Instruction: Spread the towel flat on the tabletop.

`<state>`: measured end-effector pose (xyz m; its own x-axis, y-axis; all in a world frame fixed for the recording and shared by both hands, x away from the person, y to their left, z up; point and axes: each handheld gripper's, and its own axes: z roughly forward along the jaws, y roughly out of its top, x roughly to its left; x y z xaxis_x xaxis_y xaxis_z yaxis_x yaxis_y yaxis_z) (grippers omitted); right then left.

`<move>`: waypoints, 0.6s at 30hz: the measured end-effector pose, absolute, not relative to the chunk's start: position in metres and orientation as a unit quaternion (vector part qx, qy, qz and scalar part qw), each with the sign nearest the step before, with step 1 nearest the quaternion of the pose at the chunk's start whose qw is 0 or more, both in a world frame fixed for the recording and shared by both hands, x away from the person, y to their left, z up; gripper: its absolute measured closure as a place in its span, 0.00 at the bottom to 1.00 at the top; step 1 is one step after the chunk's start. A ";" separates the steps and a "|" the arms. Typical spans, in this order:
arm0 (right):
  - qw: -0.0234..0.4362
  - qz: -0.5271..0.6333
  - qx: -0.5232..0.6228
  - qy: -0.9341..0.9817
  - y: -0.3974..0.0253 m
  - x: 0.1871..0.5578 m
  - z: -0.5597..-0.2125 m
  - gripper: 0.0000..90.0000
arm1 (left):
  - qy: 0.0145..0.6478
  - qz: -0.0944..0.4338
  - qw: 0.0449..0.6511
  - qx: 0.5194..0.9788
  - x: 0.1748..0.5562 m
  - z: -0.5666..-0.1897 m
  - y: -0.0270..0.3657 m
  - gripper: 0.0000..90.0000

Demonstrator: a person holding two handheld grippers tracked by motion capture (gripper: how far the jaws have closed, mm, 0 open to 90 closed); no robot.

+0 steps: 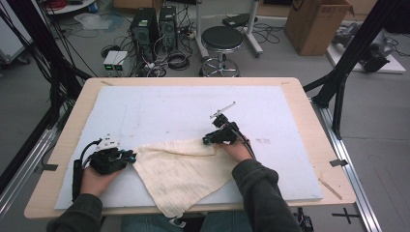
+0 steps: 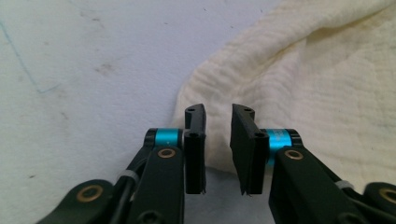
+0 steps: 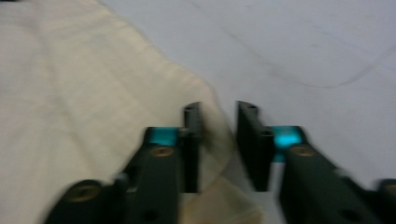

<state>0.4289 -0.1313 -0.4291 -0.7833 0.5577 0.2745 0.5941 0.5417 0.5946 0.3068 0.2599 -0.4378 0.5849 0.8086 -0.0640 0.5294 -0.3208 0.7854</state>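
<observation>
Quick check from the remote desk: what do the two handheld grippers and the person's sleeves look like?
Both the left gripper and the right gripper are black, with flat black jaws, cyan bands and brass-coloured rivets. A black cable trails from the left one. The sleeves are dark olive-grey.

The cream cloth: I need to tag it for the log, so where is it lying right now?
In the high view the cream cloth lies on the white mat at the table's near edge, between the left gripper and the right gripper.
</observation>
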 end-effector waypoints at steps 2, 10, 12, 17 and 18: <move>0.024 -0.337 -0.312 -0.888 -0.129 0.427 -0.429 0.94 | 0.436 0.183 0.398 0.786 0.307 -0.437 0.263 0.71; -0.030 -0.366 -0.295 -0.882 -0.141 0.417 -0.408 0.95 | 0.462 0.175 0.394 0.775 0.317 -0.441 0.261 0.61; -0.038 -0.377 -0.293 -0.878 -0.146 0.416 -0.403 0.95 | 0.464 0.169 0.398 0.773 0.321 -0.441 0.257 0.61; -0.049 -0.388 -0.286 -0.875 -0.156 0.409 -0.397 0.95 | 0.446 0.174 0.383 0.790 0.327 -0.443 0.243 0.66; -0.052 -0.389 -0.281 -0.876 -0.158 0.409 -0.397 0.95 | 0.442 0.185 0.378 0.792 0.327 -0.443 0.241 0.69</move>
<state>0.4093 -0.1578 -0.3965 -0.8365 0.5329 0.1277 0.4522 0.5398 0.7100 0.3272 0.2411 -0.4427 0.5405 0.8404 -0.0402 0.5602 -0.3238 0.7625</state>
